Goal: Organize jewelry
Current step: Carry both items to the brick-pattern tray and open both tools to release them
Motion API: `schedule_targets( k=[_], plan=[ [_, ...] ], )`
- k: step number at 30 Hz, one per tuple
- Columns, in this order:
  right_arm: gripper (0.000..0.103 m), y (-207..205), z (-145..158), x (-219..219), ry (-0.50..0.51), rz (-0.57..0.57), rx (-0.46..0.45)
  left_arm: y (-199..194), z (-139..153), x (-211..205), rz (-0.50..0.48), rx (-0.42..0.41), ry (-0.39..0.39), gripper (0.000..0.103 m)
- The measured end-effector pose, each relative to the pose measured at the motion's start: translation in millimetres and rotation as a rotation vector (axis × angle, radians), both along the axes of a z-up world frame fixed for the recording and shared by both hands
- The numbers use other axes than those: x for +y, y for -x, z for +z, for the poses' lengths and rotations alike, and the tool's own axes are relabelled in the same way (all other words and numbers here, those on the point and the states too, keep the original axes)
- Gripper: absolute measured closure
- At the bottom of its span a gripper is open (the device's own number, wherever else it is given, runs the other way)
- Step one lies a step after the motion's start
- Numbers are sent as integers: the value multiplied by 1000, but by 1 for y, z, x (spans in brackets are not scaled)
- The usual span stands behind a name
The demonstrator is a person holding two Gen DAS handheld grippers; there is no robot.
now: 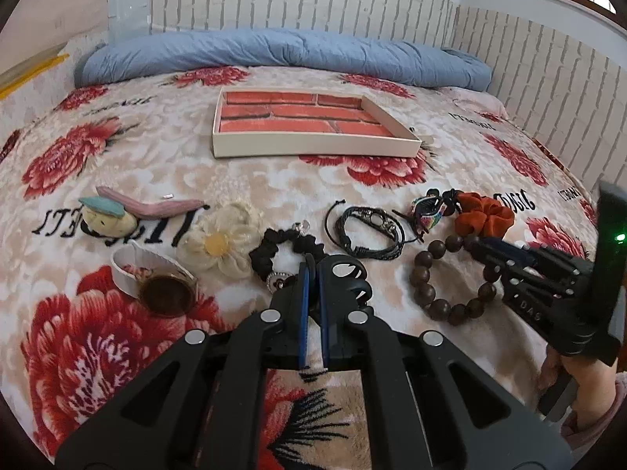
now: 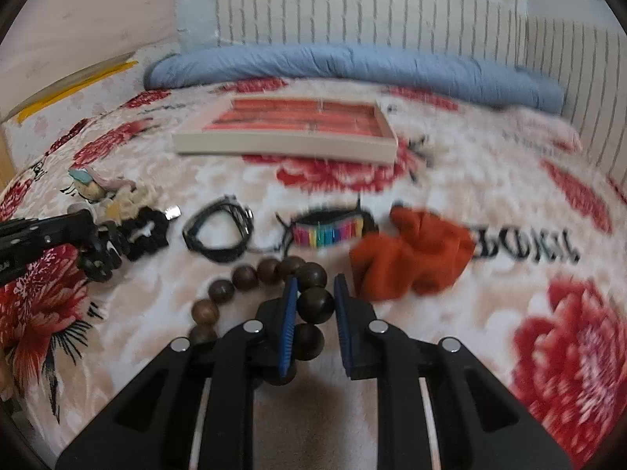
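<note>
On bed | bead bracelet (image 2: 274, 274) between right gripper (image 2: 315, 305) fingers (image 2: 289, 325)

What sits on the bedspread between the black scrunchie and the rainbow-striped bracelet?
The black corded bracelet lies between the black scrunchie and the rainbow-striped bracelet. The right wrist view shows it best, and the left wrist view agrees.

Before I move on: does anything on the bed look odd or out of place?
Nothing damaged or spilled. The tray has no jewelry in it; the pieces lie loose on the blanket.
</note>
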State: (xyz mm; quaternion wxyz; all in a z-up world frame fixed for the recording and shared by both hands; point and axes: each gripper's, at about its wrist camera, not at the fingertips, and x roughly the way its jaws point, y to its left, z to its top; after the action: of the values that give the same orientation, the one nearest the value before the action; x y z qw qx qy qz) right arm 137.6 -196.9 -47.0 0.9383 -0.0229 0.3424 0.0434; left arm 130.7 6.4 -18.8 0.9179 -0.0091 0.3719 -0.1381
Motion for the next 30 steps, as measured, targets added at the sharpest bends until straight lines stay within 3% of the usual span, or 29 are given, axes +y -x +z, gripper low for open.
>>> schedule_targets(
  k=[8, 14, 22, 30],
  plan=[
    [83, -6, 47, 9, 68, 42, -124, -14, 27, 2, 27, -73, -31, 100],
    [83, -31, 88, 8, 90, 38, -195, -51, 61, 8, 61, -126, -23, 100],
    [83, -104, 130, 8, 106, 42, -234, -132, 98, 3, 88, -173, -49, 100],
    [84, -203, 125, 17, 153, 30, -197, -244, 86, -7, 117, -95, -66, 100]
  ],
)
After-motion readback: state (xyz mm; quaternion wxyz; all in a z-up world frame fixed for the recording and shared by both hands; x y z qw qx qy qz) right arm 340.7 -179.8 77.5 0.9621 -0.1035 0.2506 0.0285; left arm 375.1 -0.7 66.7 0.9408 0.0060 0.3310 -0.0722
